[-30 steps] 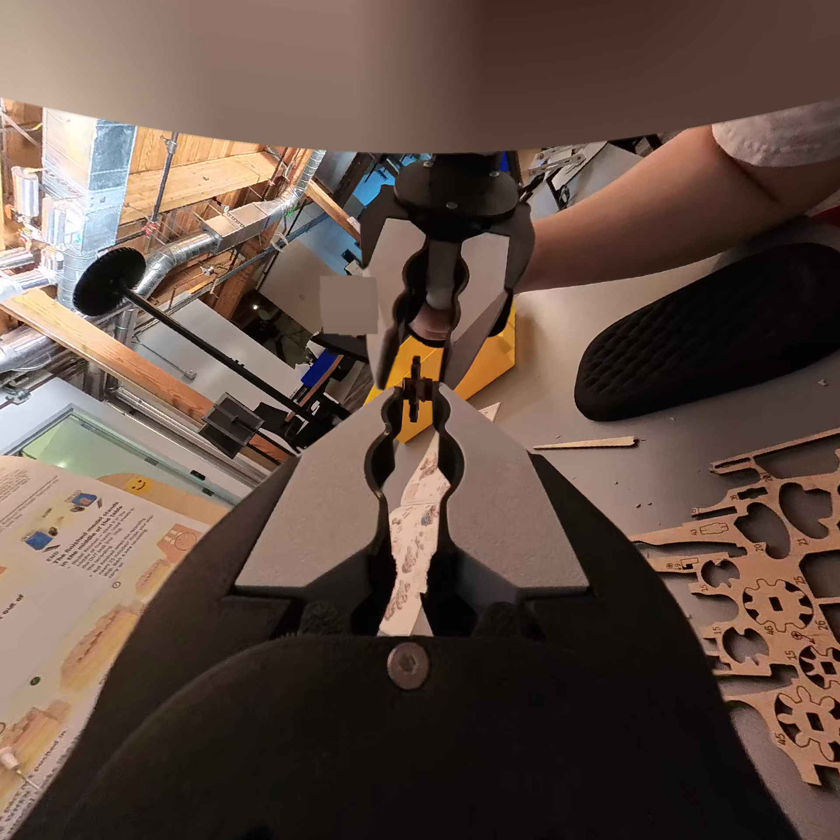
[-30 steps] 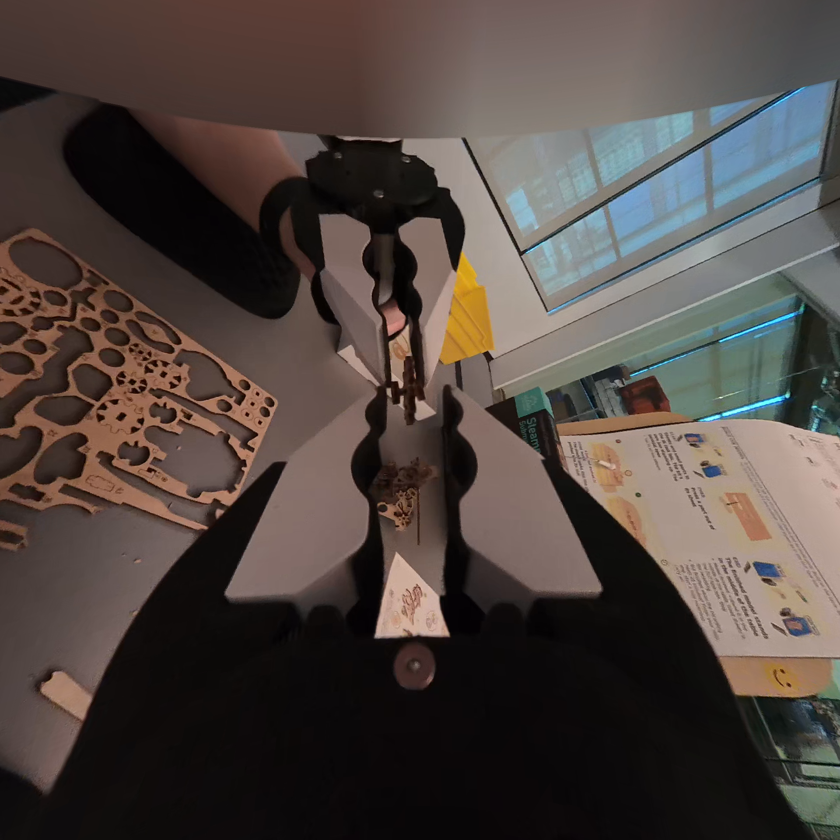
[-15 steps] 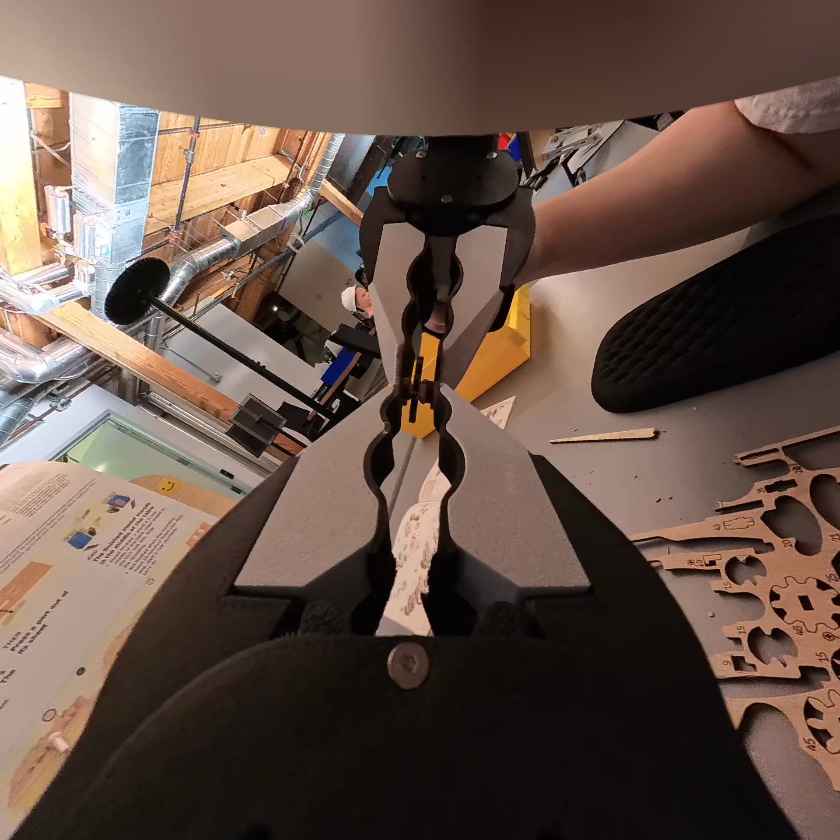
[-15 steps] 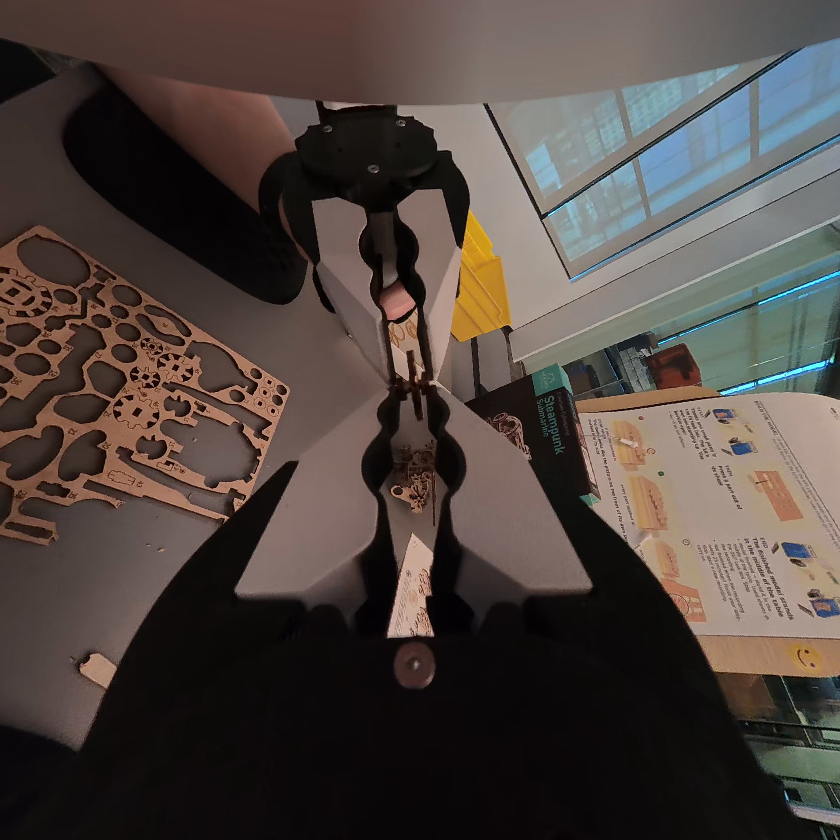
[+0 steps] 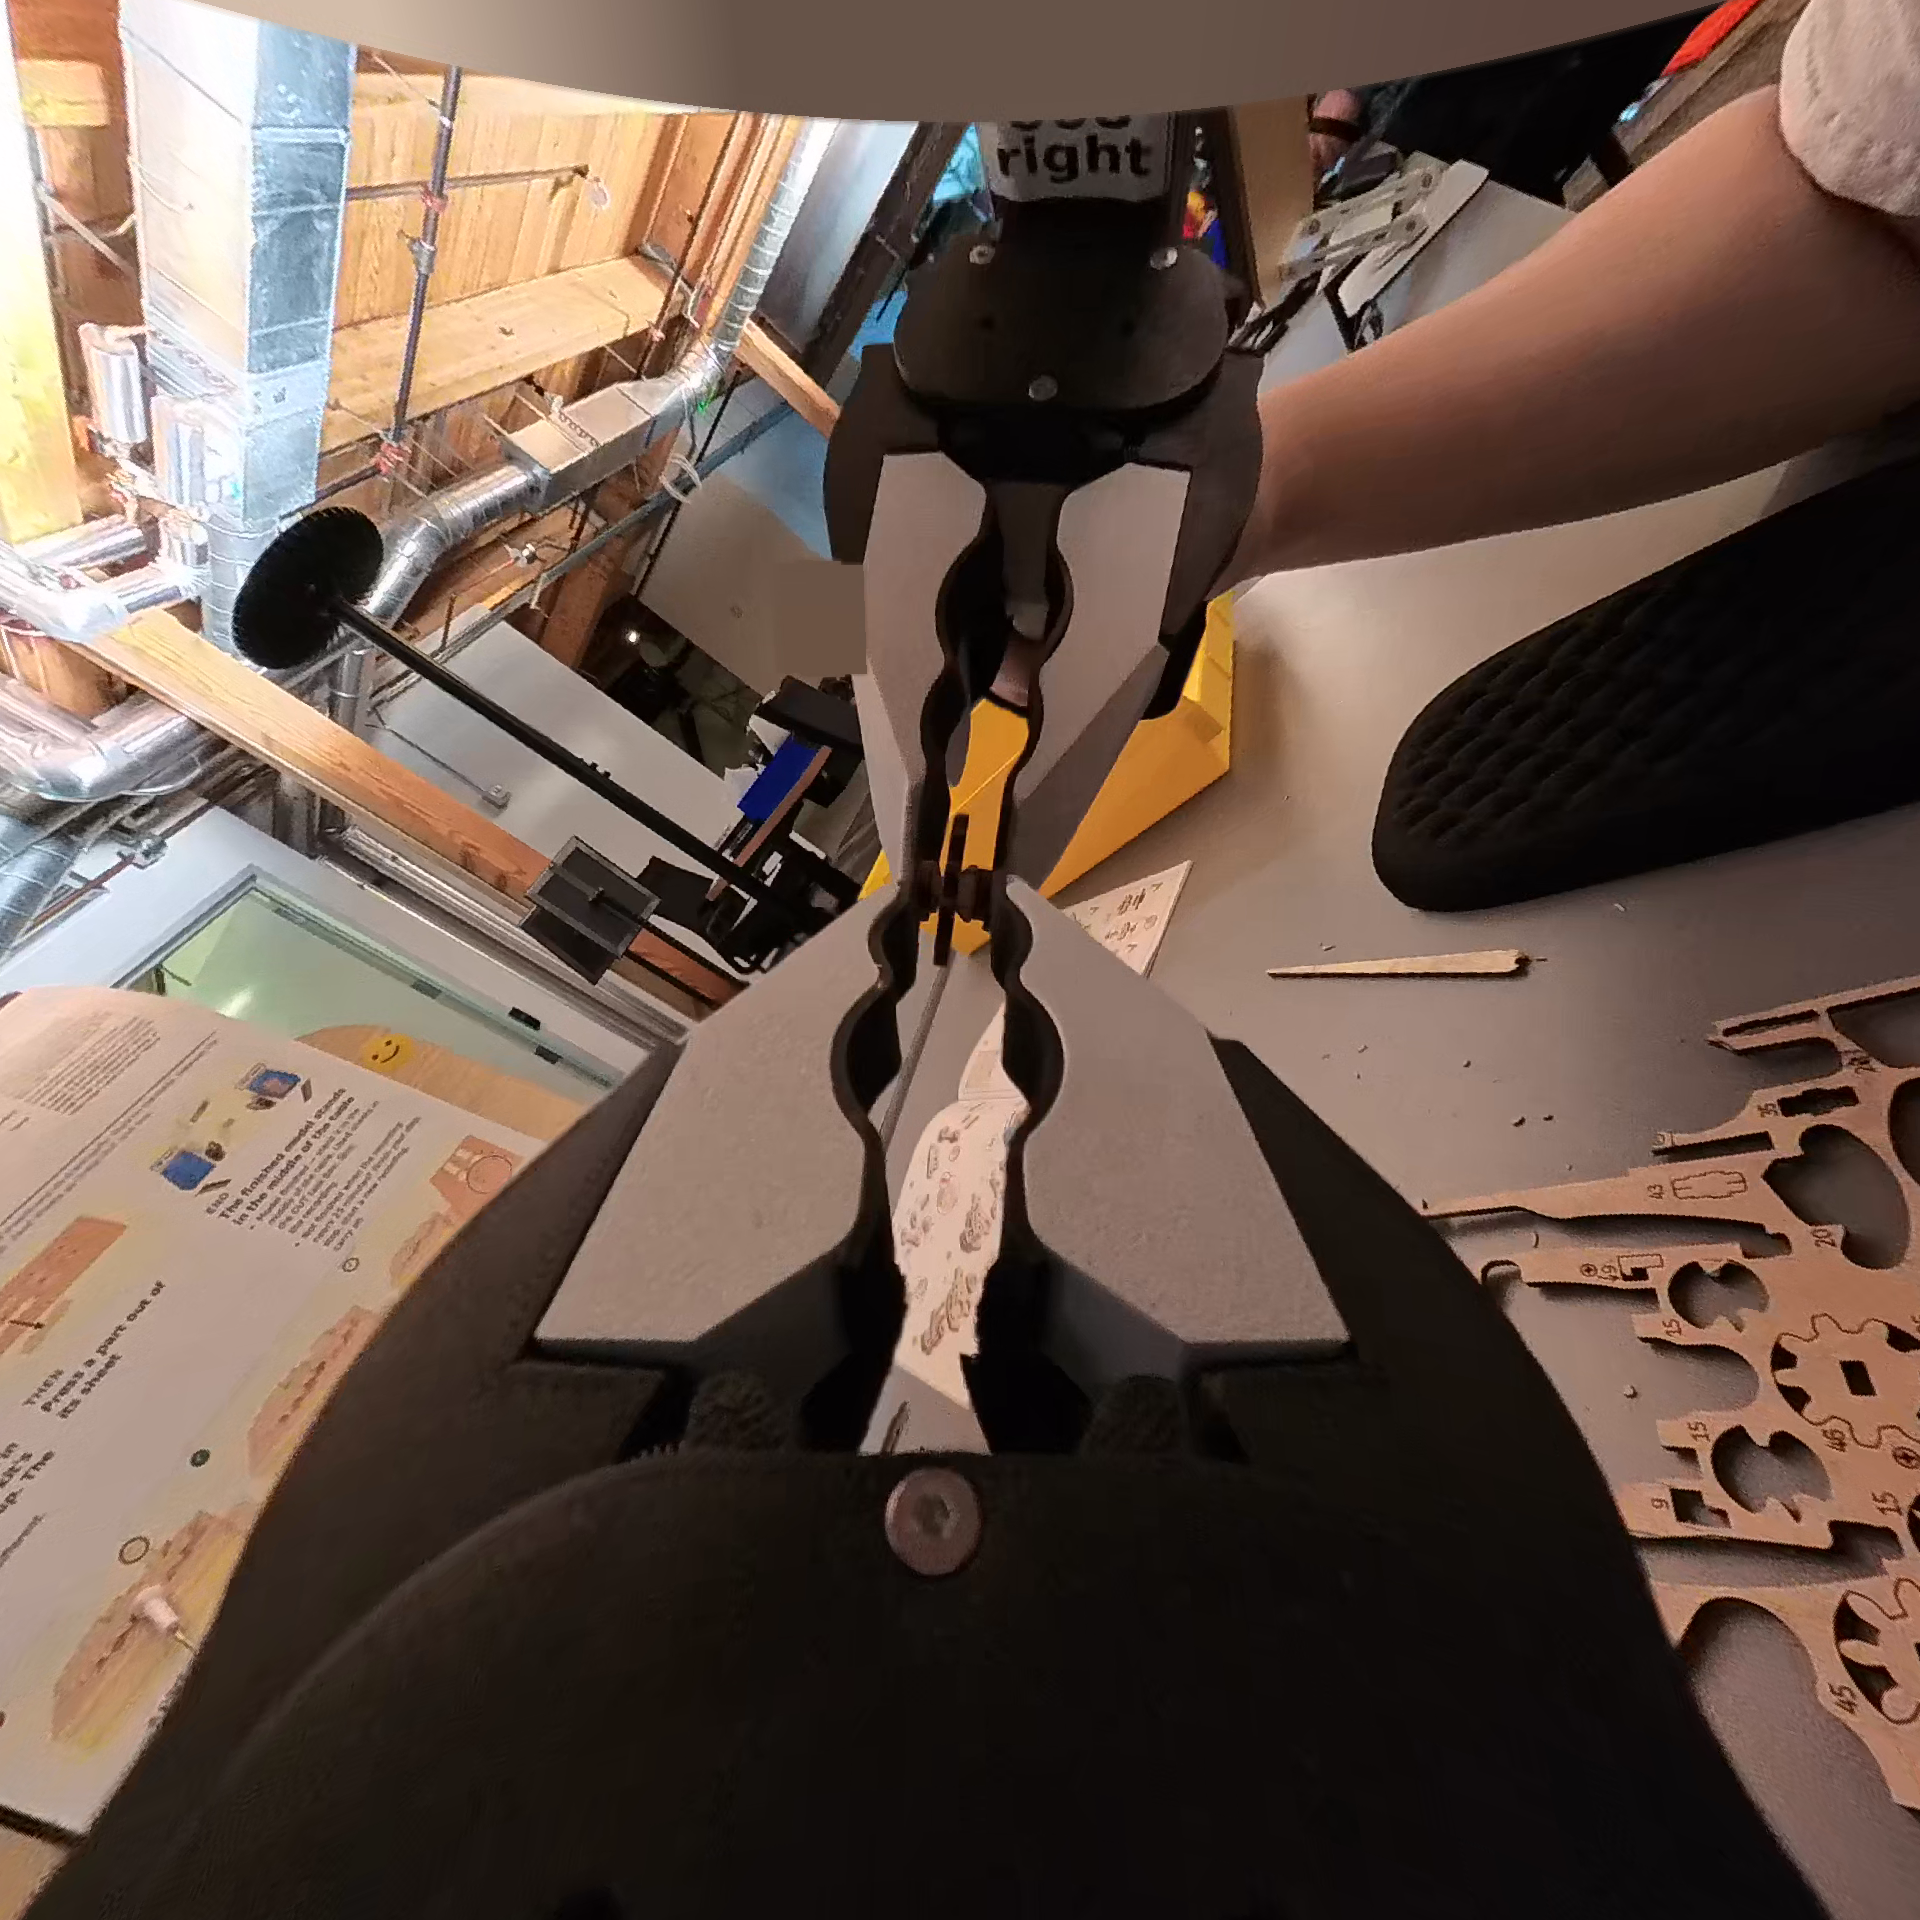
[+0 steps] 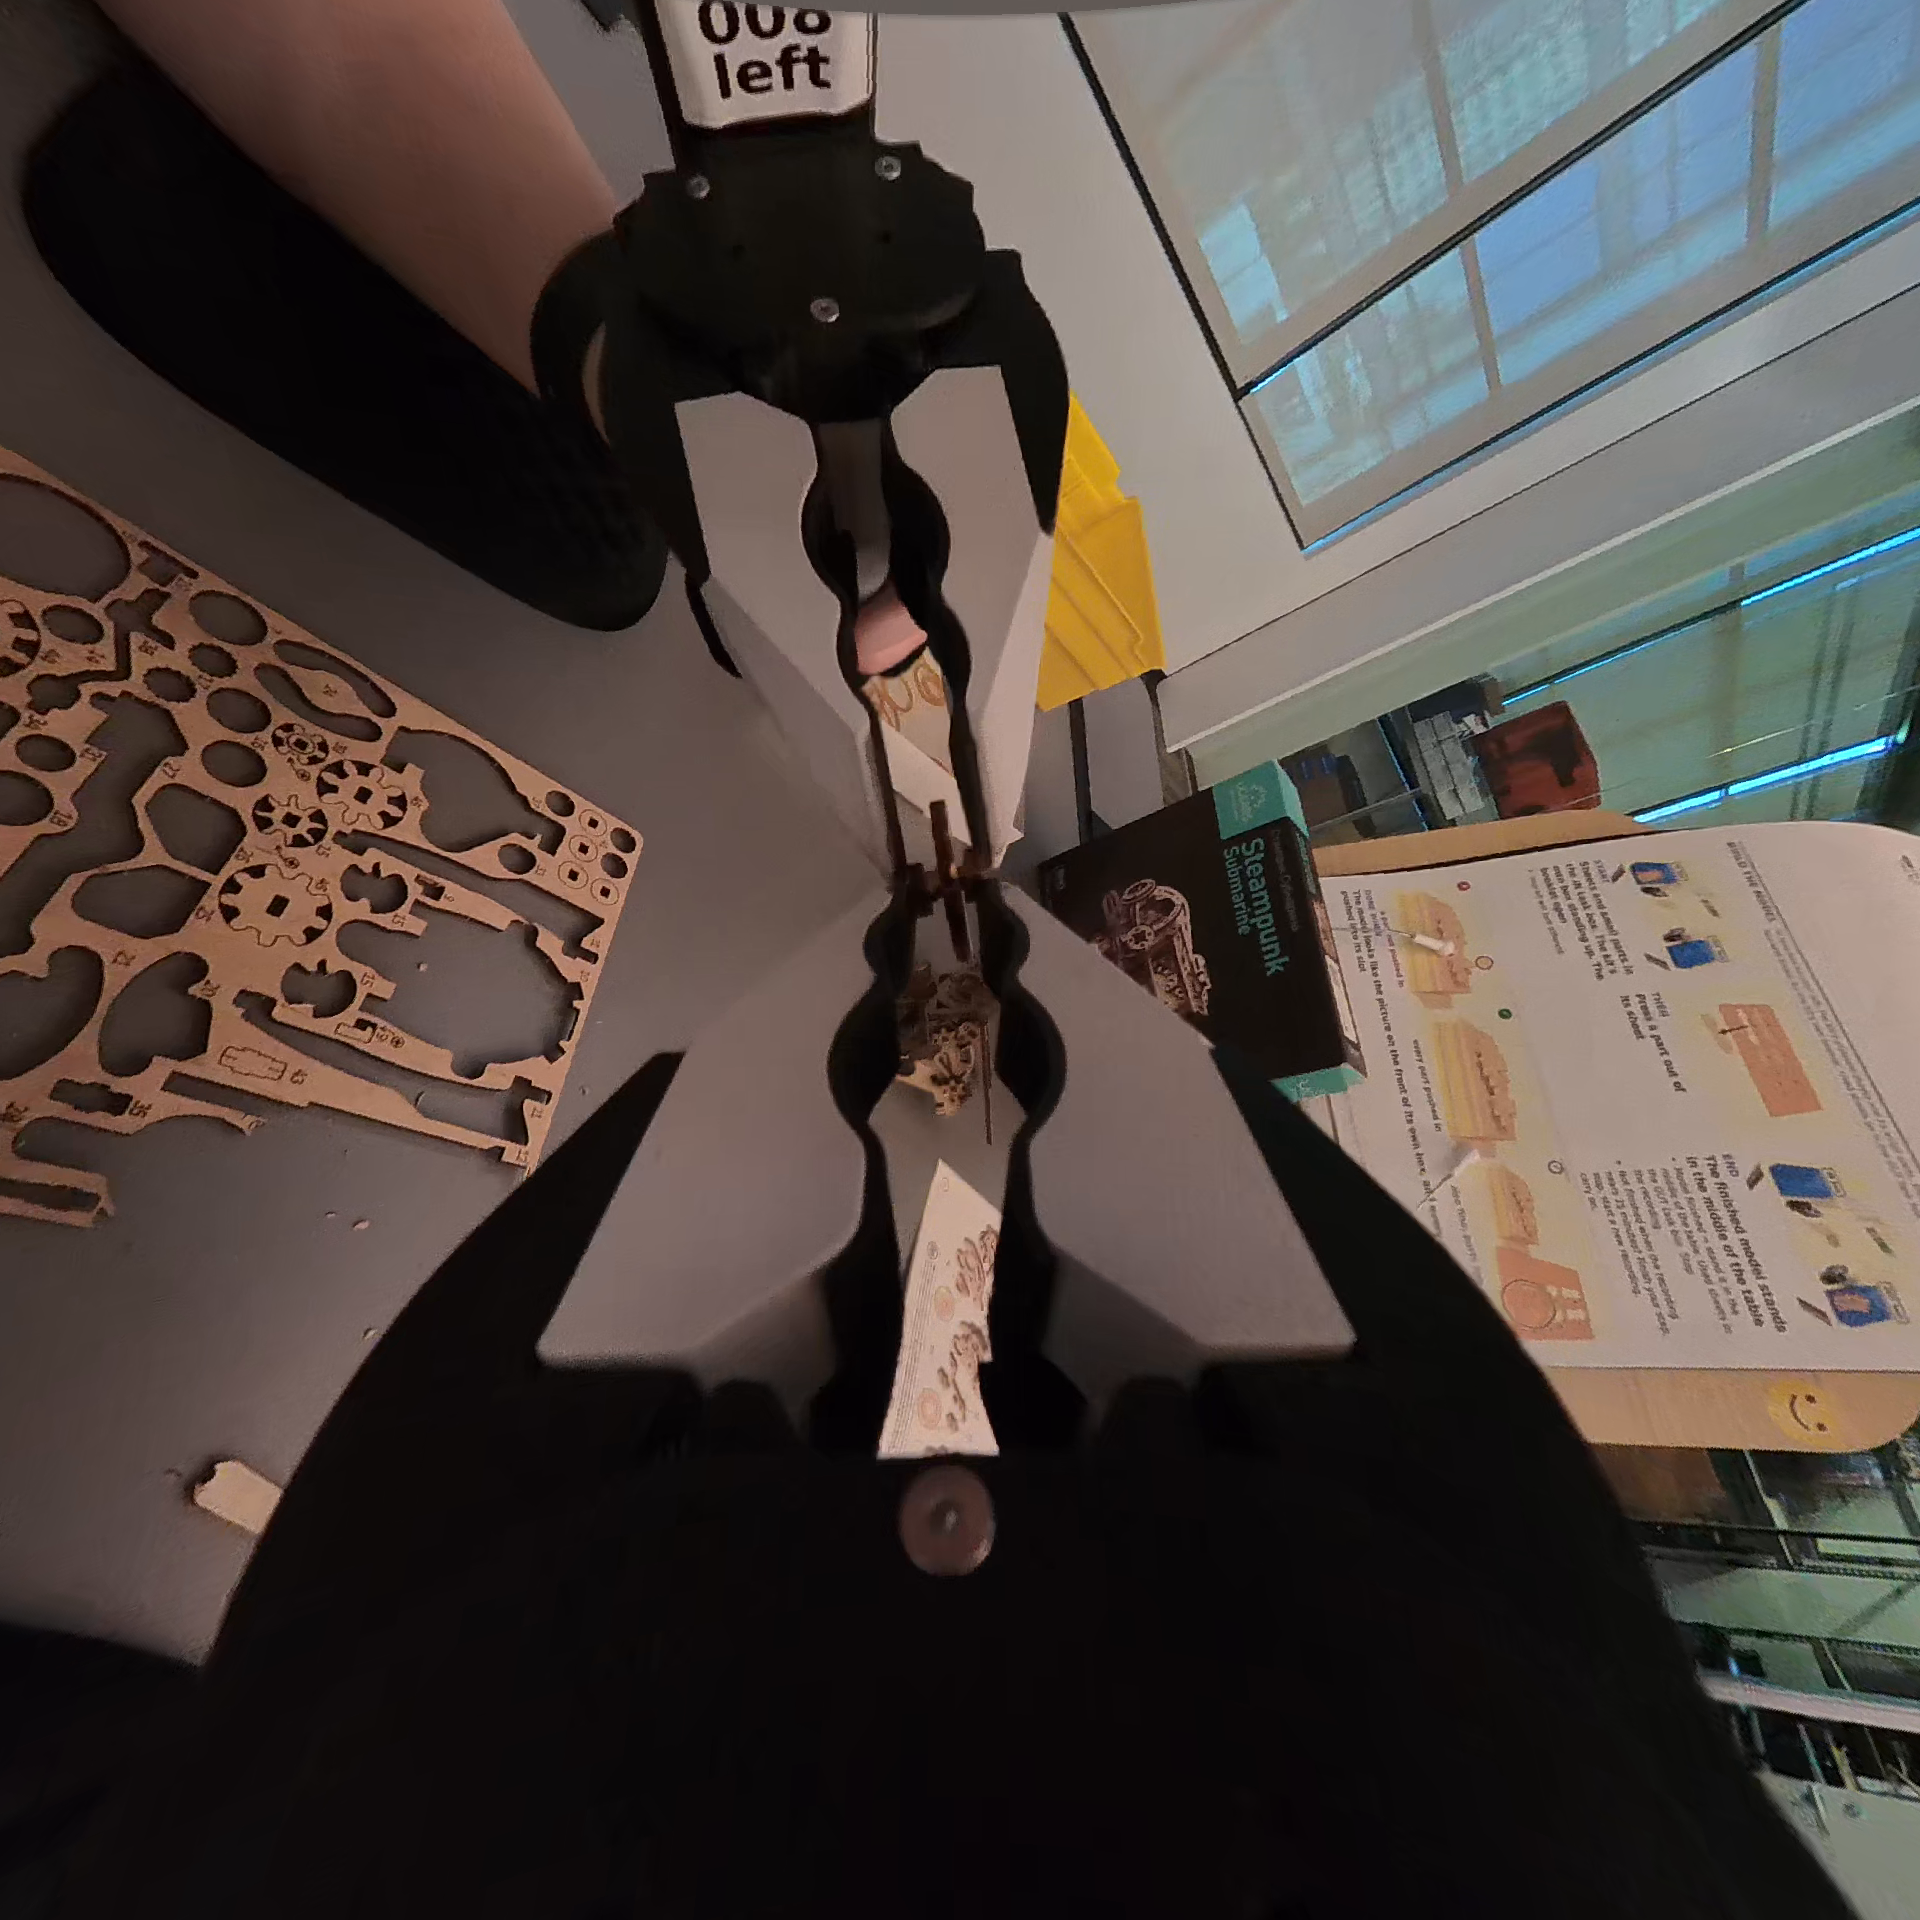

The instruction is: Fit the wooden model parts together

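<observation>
My left gripper (image 5: 951, 906) and right gripper (image 6: 940, 906) meet tip to tip above the grey table (image 5: 1455, 1060). A small dark wooden part (image 5: 951, 883), made of thin crossed pieces, is pinched where the tips meet. It also shows in the right wrist view (image 6: 940, 881). Both grippers look shut on it, and I cannot tell how its pieces join. The right gripper (image 5: 961, 831) faces me in the left wrist view. The left gripper (image 6: 928, 831) faces me in the right wrist view. A small built-up wooden model (image 6: 940, 1039) lies on the table below.
A laser-cut plywood sheet (image 5: 1766, 1351) lies on the table and also shows in the right wrist view (image 6: 260, 883). Around it are an instruction sheet (image 6: 1610, 1091), a black kit box (image 6: 1226, 935), a yellow bin (image 5: 1122, 790), a black mesh pad (image 5: 1662, 707), a wooden sliver (image 5: 1403, 966) and a printed booklet (image 5: 956, 1226). Both grippers' tips are roughly 20 centimetres from the small built-up wooden model (image 6: 940, 1039).
The right gripper's fingers were apart a second ago and have shut on the part in my left gripper. The two grippers have moved closer together, tip to tip.
</observation>
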